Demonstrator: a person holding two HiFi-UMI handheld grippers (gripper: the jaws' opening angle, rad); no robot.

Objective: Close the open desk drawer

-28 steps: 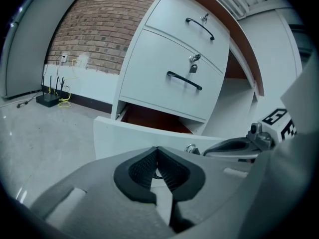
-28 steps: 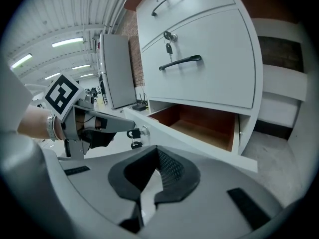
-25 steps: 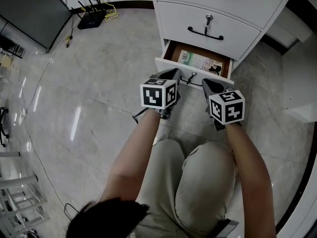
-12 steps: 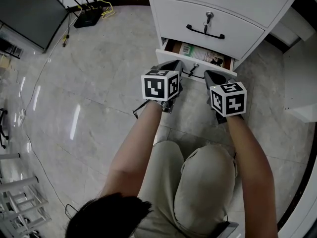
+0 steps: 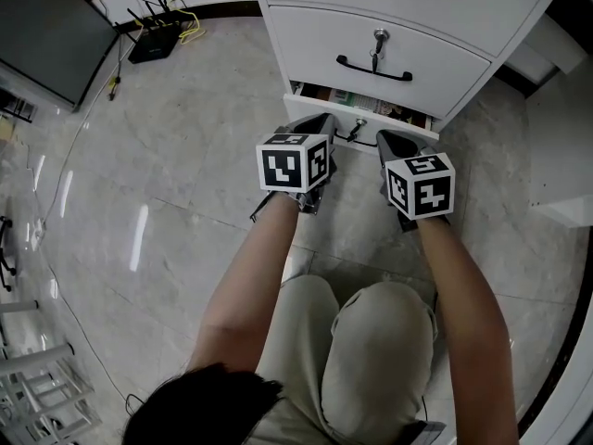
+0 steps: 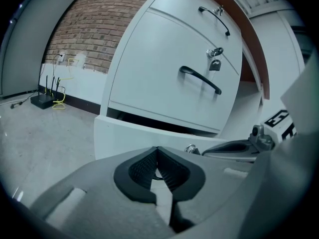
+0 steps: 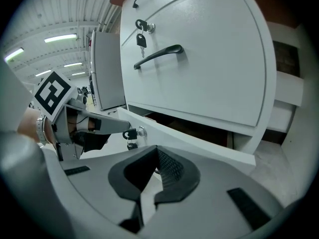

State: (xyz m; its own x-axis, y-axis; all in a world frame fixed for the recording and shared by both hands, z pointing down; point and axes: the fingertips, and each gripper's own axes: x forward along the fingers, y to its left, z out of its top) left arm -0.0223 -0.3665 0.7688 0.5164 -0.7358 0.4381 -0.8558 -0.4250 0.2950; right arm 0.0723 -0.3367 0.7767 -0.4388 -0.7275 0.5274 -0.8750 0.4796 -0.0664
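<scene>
Both tongs meet the white front of the bottom drawer (image 5: 363, 121), which sits just ahead of their tips, open by only a narrow gap. The left tongs (image 5: 316, 124) and the right tongs (image 5: 393, 139) are each pinched together and hold nothing. They appear to press the front with their tips, one either side of the key (image 5: 356, 137) hanging between them. To finish well, the push should be equal on both sides and straight in, so the drawer does not skew, until its front lines up with the drawer above (image 5: 371, 49). Beyond the tongs, the gap shows a thin strip of printed paper goods (image 5: 369, 107); what they are cannot be told.
</scene>
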